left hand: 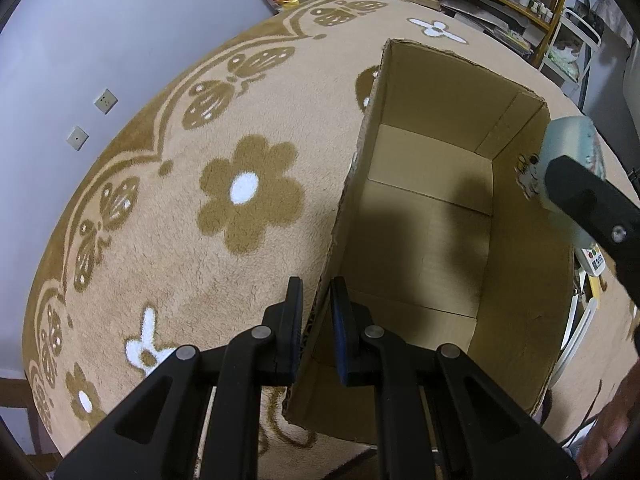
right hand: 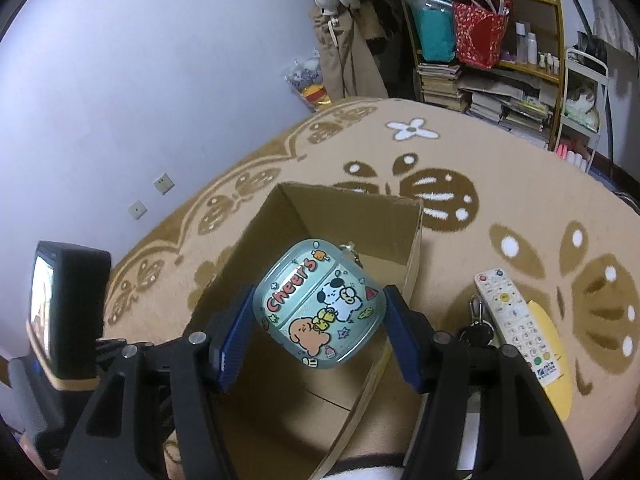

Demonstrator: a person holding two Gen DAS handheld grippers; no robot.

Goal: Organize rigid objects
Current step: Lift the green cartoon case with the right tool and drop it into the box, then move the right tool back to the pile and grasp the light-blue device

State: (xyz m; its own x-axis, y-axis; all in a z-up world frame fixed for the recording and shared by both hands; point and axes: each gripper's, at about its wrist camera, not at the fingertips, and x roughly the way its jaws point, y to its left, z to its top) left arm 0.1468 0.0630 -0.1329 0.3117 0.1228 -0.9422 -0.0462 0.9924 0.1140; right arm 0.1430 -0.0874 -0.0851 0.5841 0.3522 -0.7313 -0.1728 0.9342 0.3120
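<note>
We see both views lit dimly and evenly by indoor light from above, with a cool violet cast on the wall (left hand: 120, 40). Inside the cardboard box (left hand: 440, 216) soft dark shadows pool across the floor and against its right wall; no hard edges to them. The glossy case (right hand: 320, 304), held over the box, carries small glare spots on its upper face. Fisheye distortion bends the carpet (left hand: 180, 240) around the box into a dome, and black vignette fills the corners. Far behind the box, the shelves (right hand: 500, 60) look soft and grainy.
</note>
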